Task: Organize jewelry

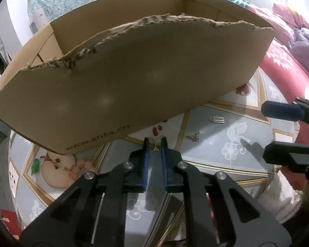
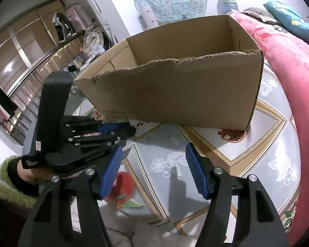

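My left gripper (image 1: 154,144) points down at the patterned tablecloth (image 1: 226,164), just in front of a big open cardboard box (image 1: 144,82). Its blue pads stand close together with a thin gold wire piece of jewelry (image 1: 155,147) pinched between the tips. A silver comb-like piece (image 1: 217,119) and a dark bronze piece (image 1: 193,136) lie to the right on the cloth. My right gripper (image 2: 154,164) hovers open over the cloth with nothing between its pads. It also shows at the right edge of the left wrist view, as the right gripper (image 1: 263,130). From the right wrist view, the left gripper (image 2: 134,129) is by the box (image 2: 185,94), near the silver piece (image 2: 174,140).
The box has a torn front rim and takes up the far half of the table (image 2: 257,144). Red and pink bedding (image 2: 288,72) rises along the right side. A hand in a fuzzy green sleeve (image 2: 8,177) holds the left gripper. A wardrobe (image 2: 20,51) stands far left.
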`<action>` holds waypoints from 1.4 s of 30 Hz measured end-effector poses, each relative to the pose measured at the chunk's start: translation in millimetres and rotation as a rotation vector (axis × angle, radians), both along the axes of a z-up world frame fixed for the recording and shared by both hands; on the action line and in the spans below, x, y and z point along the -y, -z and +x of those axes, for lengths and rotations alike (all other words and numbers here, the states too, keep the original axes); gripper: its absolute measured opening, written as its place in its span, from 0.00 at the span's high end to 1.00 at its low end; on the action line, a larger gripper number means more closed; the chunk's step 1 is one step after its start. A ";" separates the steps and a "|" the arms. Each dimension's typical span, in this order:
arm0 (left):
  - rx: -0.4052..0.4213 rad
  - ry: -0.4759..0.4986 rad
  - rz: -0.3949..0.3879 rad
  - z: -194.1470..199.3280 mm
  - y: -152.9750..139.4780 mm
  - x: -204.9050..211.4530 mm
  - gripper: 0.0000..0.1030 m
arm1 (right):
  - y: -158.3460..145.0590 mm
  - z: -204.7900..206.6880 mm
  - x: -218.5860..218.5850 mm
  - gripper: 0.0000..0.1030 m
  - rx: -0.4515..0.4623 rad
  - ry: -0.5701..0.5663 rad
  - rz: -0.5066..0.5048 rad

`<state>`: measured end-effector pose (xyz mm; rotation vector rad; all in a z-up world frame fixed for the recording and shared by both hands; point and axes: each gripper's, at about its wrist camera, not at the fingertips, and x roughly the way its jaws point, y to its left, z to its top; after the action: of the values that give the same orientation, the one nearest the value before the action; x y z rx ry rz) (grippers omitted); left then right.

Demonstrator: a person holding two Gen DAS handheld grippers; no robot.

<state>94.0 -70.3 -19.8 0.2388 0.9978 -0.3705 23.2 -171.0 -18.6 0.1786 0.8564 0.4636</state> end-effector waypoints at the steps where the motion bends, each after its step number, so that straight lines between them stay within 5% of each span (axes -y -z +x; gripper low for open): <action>1: 0.000 -0.001 -0.002 -0.5 -0.2 -0.5 0.90 | -0.1 -0.2 0.5 0.40 0.001 0.001 0.001; 42: -0.044 -0.010 -0.105 -31.1 0.7 -29.4 0.98 | 8.0 -0.8 0.2 0.40 -0.028 0.010 -0.007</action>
<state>62.9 -40.9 -20.4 0.1315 1.0195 -0.4191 22.3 -171.2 -26.6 0.1831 0.8841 0.4499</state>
